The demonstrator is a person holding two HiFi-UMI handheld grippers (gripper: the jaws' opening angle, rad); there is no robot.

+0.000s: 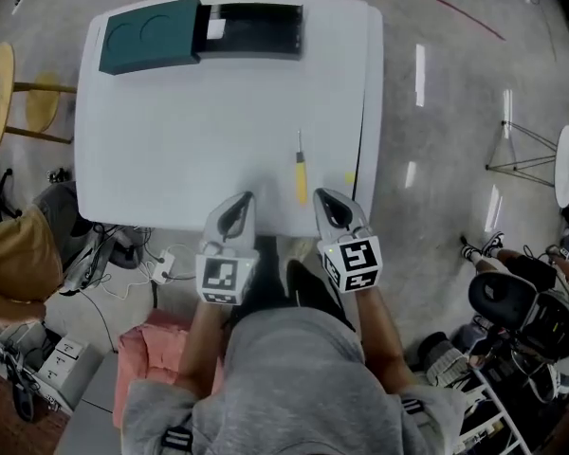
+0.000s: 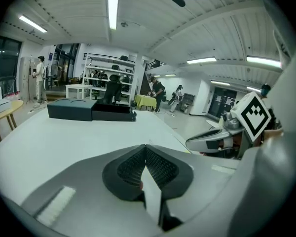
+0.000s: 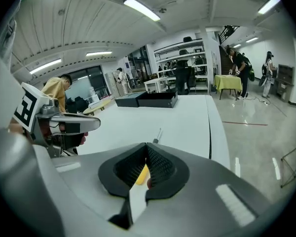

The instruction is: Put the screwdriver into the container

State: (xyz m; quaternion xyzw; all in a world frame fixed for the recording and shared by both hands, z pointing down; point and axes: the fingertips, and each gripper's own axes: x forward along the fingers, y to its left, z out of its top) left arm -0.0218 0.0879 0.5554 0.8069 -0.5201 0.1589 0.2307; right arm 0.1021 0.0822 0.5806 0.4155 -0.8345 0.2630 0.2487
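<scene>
Here: white table (image 1: 218, 131) bears screwdriver (image 1: 302, 176) | glossy grey floor (image 1: 446, 112) | ceiling striplights (image 2: 112, 9)

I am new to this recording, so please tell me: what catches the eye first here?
A yellow-handled screwdriver lies alone on the white table, near its front edge. At the far edge stands a black open container with a teal box beside it. The left gripper and the right gripper, both shut, flank the screwdriver's handle end.

Your left claw (image 2: 146, 149): jaws together, nothing between, above white desk (image 2: 64, 137). Dark container (image 2: 91, 109) at desk's far end. Your right claw (image 2: 197, 141) alongside, right.
</scene>
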